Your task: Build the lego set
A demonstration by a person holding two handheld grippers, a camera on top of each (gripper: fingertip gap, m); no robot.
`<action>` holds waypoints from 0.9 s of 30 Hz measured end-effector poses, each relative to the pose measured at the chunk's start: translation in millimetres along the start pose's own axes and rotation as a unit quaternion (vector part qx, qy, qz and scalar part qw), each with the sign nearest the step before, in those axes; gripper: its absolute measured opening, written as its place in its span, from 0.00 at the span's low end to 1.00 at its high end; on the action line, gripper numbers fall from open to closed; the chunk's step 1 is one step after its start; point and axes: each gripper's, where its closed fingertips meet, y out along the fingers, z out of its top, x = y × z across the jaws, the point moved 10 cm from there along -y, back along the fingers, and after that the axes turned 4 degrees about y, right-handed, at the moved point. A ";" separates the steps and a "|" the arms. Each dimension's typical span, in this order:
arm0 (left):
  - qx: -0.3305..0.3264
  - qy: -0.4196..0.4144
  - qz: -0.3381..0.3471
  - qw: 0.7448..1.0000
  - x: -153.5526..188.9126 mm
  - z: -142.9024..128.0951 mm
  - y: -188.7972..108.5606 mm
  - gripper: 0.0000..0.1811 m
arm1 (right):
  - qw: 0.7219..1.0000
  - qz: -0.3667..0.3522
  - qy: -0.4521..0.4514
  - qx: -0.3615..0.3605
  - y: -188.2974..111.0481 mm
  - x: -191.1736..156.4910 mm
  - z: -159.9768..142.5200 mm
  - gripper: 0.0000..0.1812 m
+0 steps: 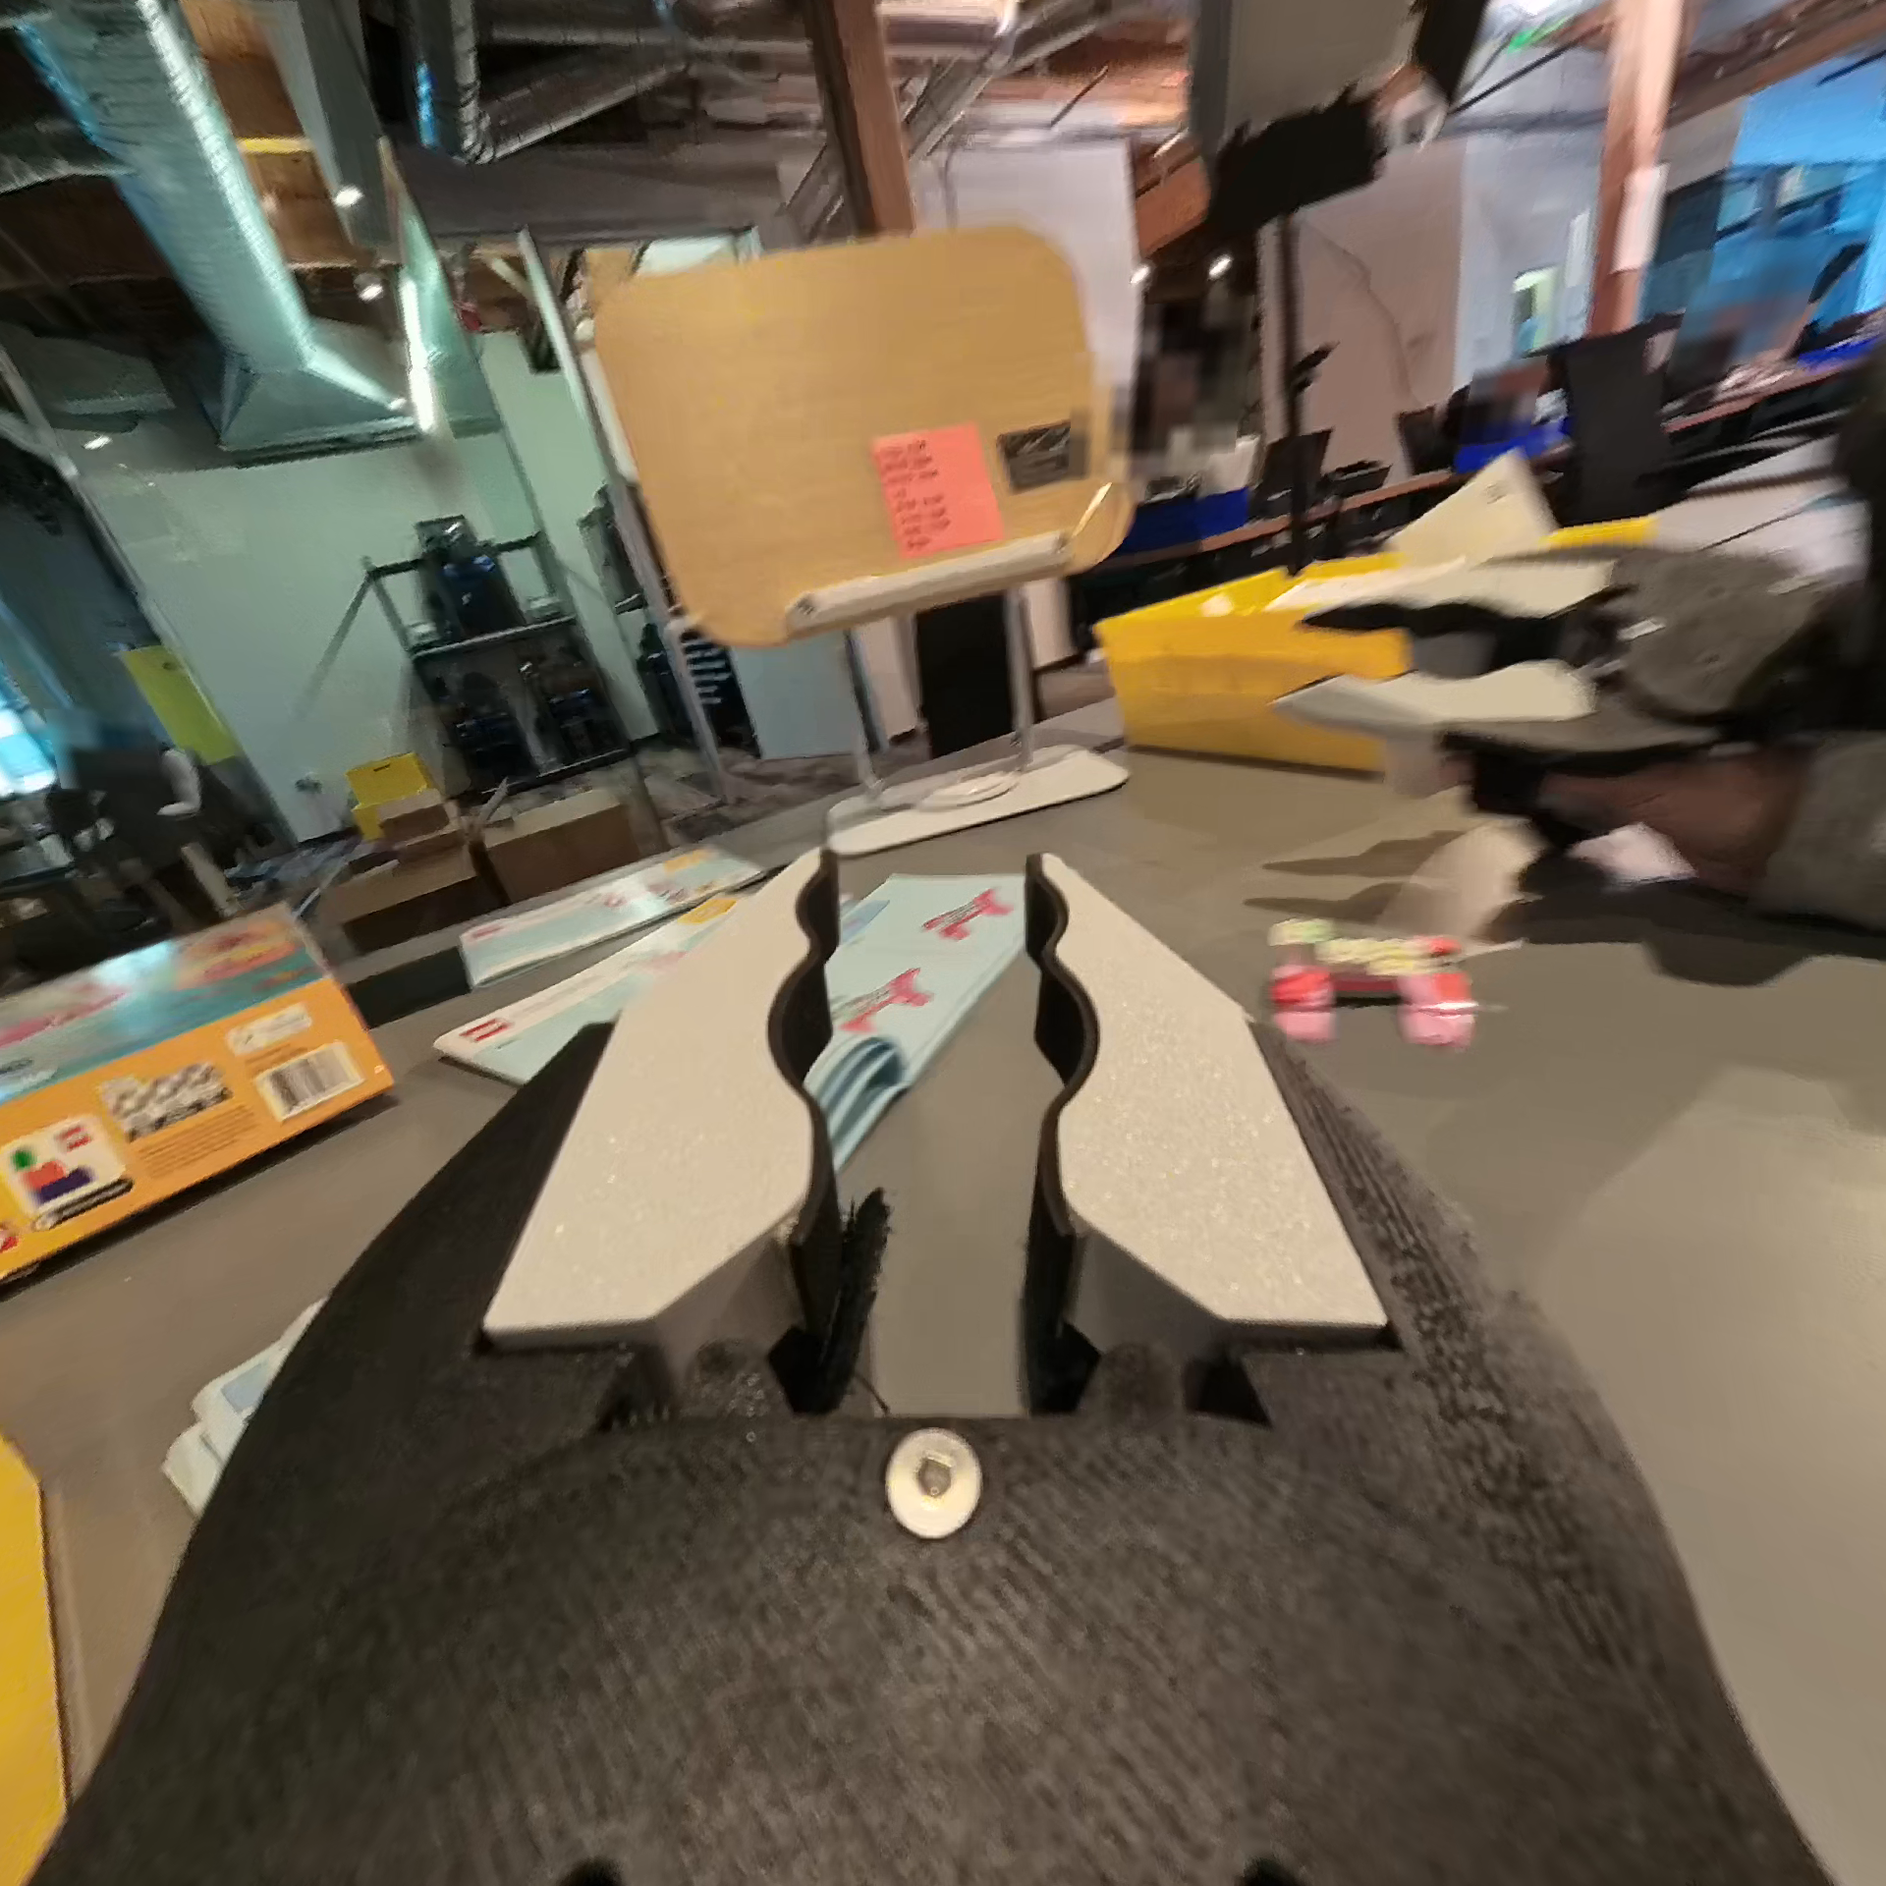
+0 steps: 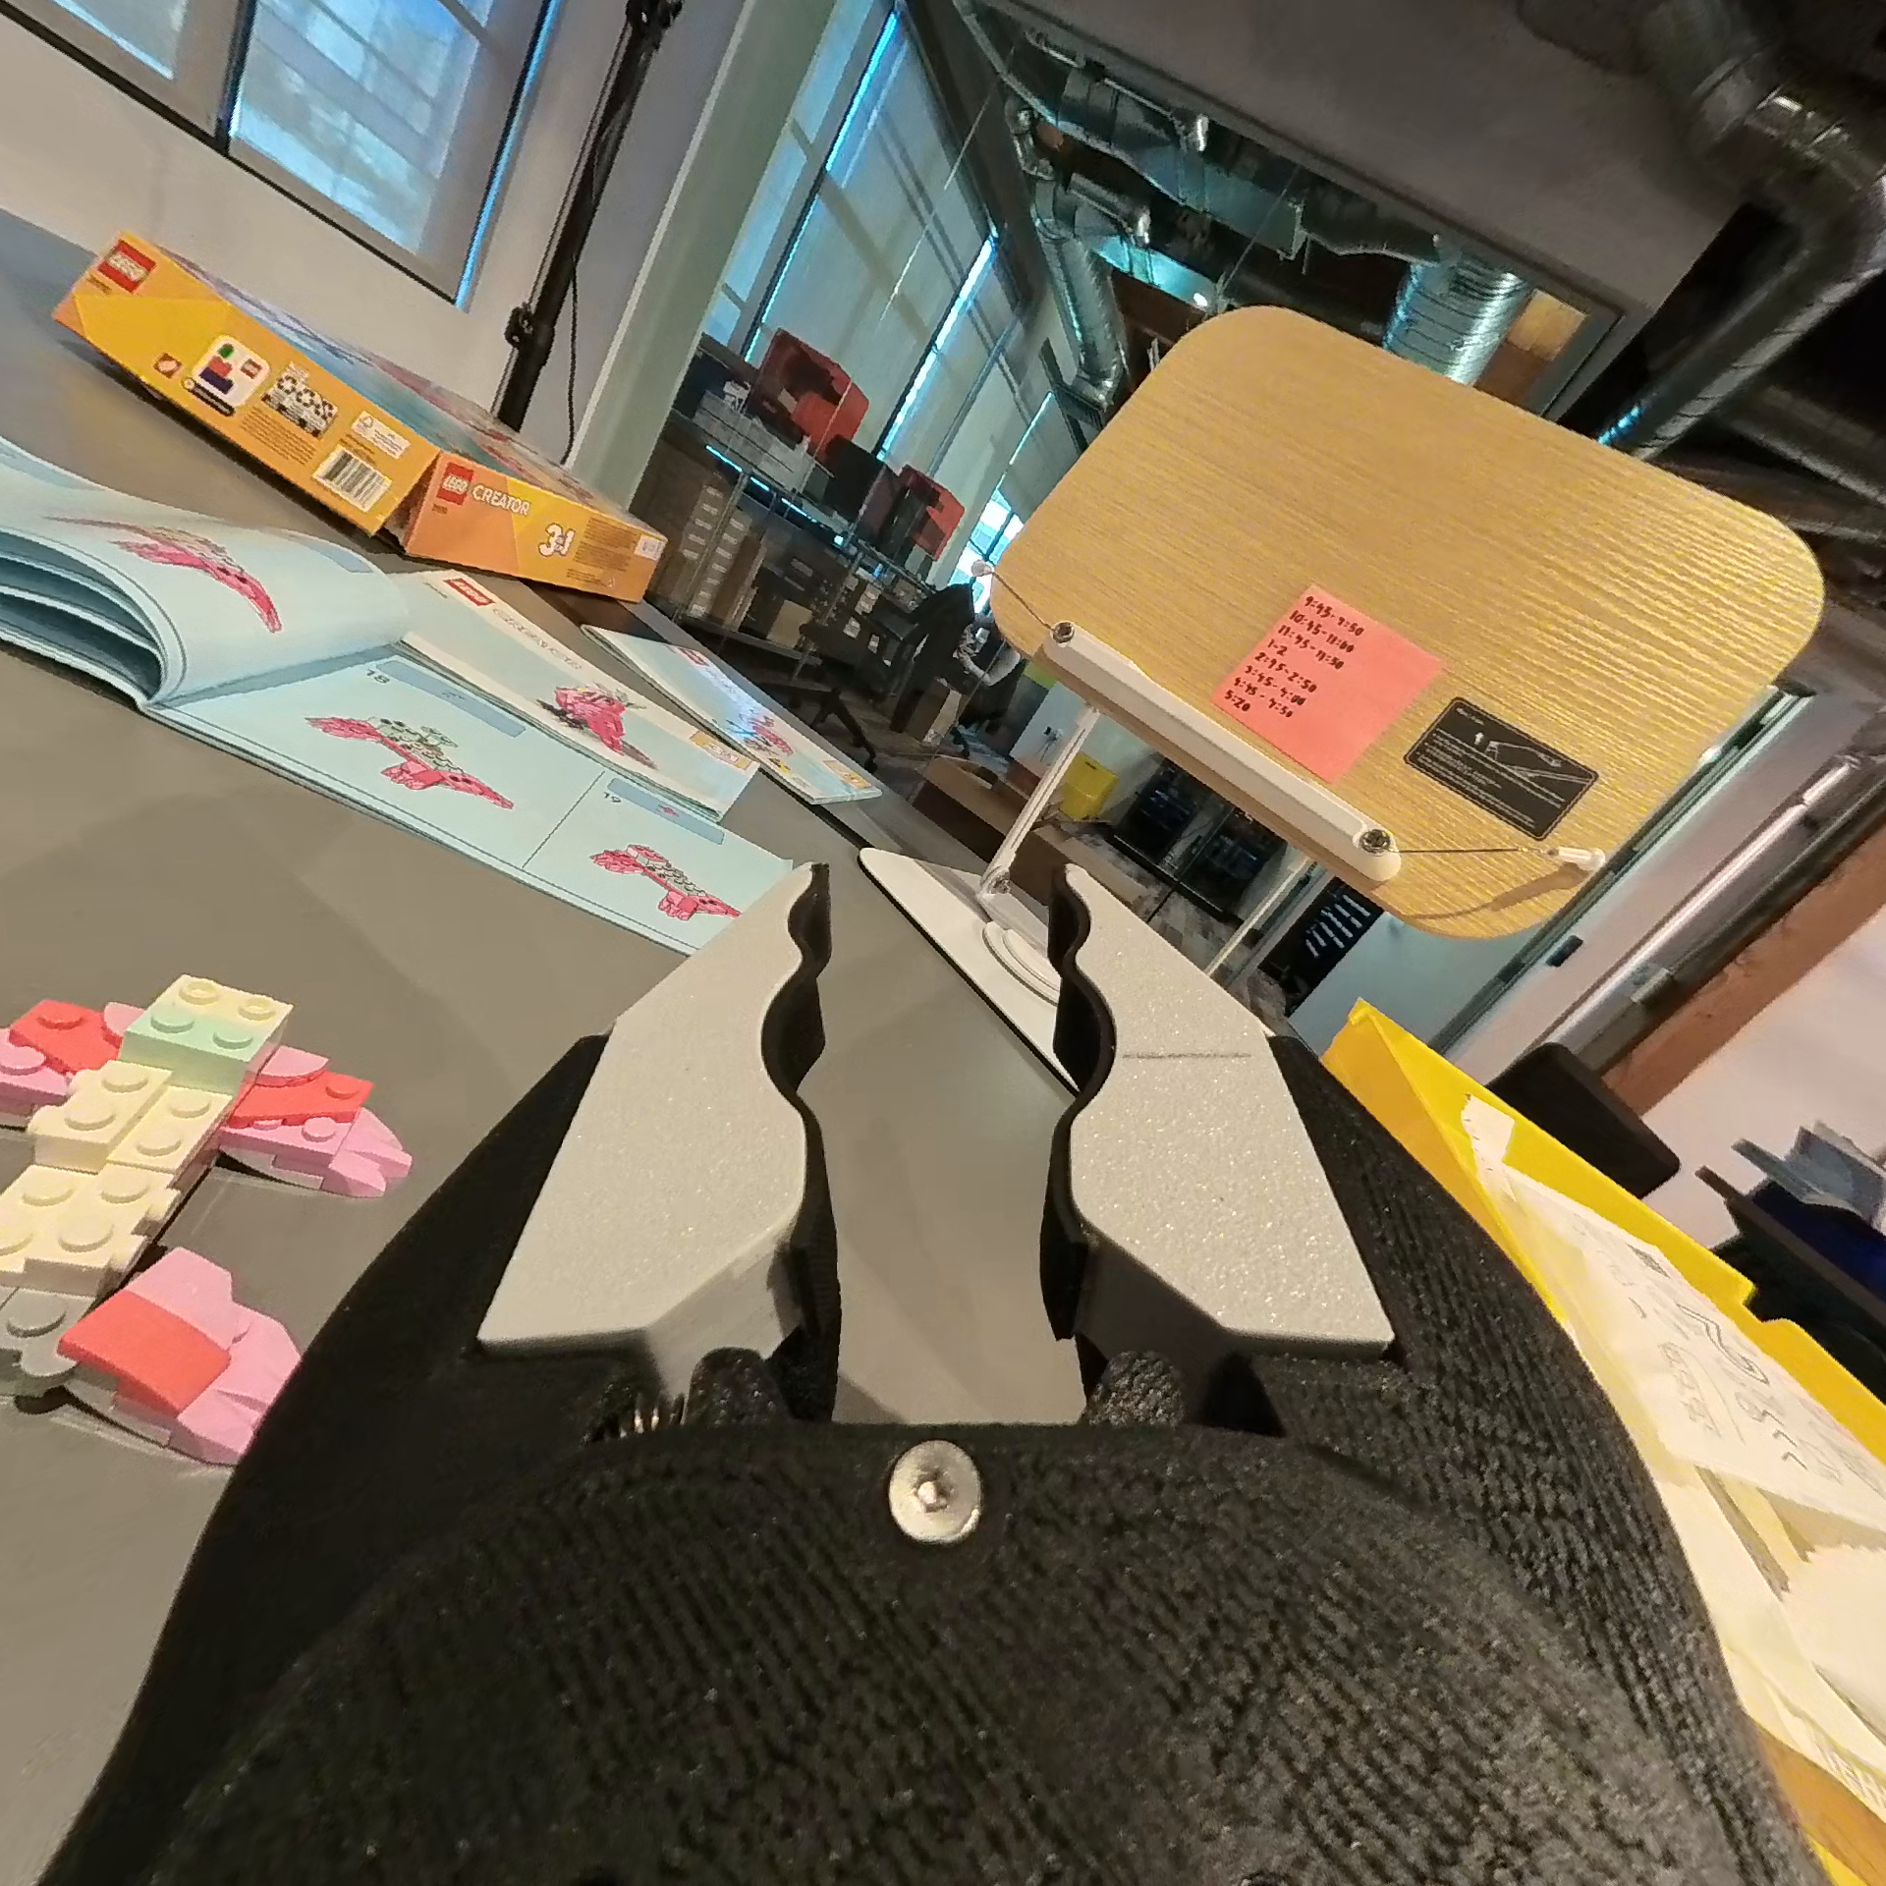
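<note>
- Tongs first: the left tongs [image 1: 931, 878] hang above the grey counter [image 1: 1531, 1276] with their grey fingers parted and nothing between them.
- Right tongs [image 2: 939, 888] are the same story, spread apart and empty, low over the counter.
- The half-built lego model [image 2: 153, 1174], cream, mint, pink and red bricks, lies flat on the counter to the left of the right tongs, apart from them.
- From the left wrist view that model [image 1: 1368, 980] shows as a blur of pink and red, ahead and to the right, just below the right tongs [image 1: 1327, 663].
- An open instruction booklet [image 2: 408, 735] lies on the counter ahead, more booklets beyond it.
- The orange lego box [image 2: 337, 429] sits at the far left.
- A wooden book stand [image 2: 1429, 572] with a pink sticky note [image 2: 1327, 679] rises ahead.
- A yellow bin [image 2: 1449, 1143] holds what look like paper sheets, right beside the right tongs.
</note>
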 end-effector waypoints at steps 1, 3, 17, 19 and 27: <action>0.007 -0.001 -0.008 1.000 5.9 6.9 -6.1 0.19 | 1.000 0.000 0.000 0.000 0.0 0.0 0.0 0.23; 0.031 0.010 -0.016 0.999 16.7 24.5 -22.1 0.19 | 1.000 0.001 0.001 0.001 0.2 -0.1 0.0 0.23; -0.194 -0.066 0.207 0.957 -36.7 24.0 -134.3 0.51 | 1.000 0.001 -0.003 0.006 -0.5 -1.8 2.0 0.23; -0.204 -0.075 0.190 0.957 -35.0 13.7 -138.9 0.33 | 1.000 0.000 -0.010 0.008 -1.2 -3.4 3.4 0.23; -0.242 -0.052 0.222 0.943 -28.9 3.9 -133.7 0.07 | 1.000 0.003 -0.016 0.010 -4.7 -8.7 7.5 0.23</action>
